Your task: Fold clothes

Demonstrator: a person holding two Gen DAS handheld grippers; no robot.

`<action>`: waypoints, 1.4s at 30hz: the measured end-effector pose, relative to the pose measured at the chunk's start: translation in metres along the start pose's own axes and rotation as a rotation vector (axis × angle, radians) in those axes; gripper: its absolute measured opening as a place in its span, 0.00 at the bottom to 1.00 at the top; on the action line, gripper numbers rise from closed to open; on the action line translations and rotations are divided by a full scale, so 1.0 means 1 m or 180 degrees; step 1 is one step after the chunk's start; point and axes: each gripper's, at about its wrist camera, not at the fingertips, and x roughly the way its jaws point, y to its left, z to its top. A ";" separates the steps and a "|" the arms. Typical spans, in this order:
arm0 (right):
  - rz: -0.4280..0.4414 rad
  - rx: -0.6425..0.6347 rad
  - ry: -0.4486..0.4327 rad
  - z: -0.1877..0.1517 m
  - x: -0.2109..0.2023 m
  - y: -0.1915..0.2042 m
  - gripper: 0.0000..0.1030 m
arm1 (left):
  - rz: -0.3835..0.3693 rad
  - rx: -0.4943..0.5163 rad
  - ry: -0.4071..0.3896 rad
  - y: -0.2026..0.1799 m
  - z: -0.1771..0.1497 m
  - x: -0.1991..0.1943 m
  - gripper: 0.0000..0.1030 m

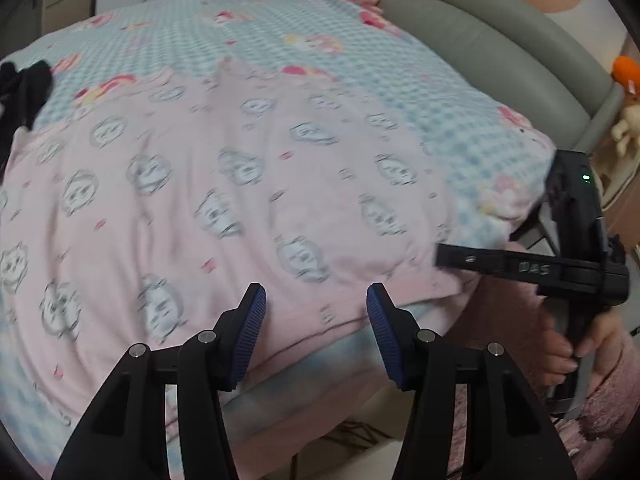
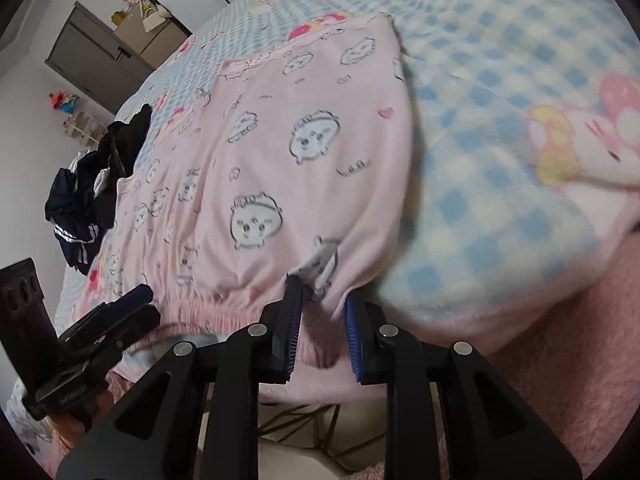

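A pink garment (image 1: 224, 184) printed with cartoon faces lies spread flat on the blue checked blanket (image 1: 280, 32). In the right wrist view its gathered elastic hem (image 2: 224, 308) runs along the near edge of the bed. My right gripper (image 2: 322, 308) is at the hem's right corner, shut on bunched pink fabric that fills the gap between its blue pads. From the left wrist view, that right gripper (image 1: 444, 258) touches the garment's corner, held by a hand (image 1: 568, 352). My left gripper (image 1: 316, 304) hovers open just above the hem, nothing between its fingers; it also shows as the left gripper (image 2: 138, 296) low on the left.
A heap of dark clothes (image 2: 88, 184) lies at the bed's left side, seen too as dark clothes (image 1: 28, 88). A grey padded headboard (image 1: 500, 52) curves behind the bed. A fluffy pink sleeve (image 2: 560, 360) is below the blanket's edge. A grey cabinet (image 2: 100, 60) stands by the wall.
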 end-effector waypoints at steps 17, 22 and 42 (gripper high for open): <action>0.0459 -0.0741 0.0299 0.020 0.058 0.093 0.18 | 0.0128 -0.0558 0.0083 0.051 -0.009 -0.005 0.46; 0.0738 -0.0557 0.0040 0.019 0.016 0.068 0.29 | -0.0344 -0.0781 0.0019 0.051 0.002 -0.001 0.49; 0.0682 -0.0273 -0.0086 -0.002 0.023 0.033 0.35 | -0.0641 -0.0449 0.0430 0.008 0.043 0.059 0.28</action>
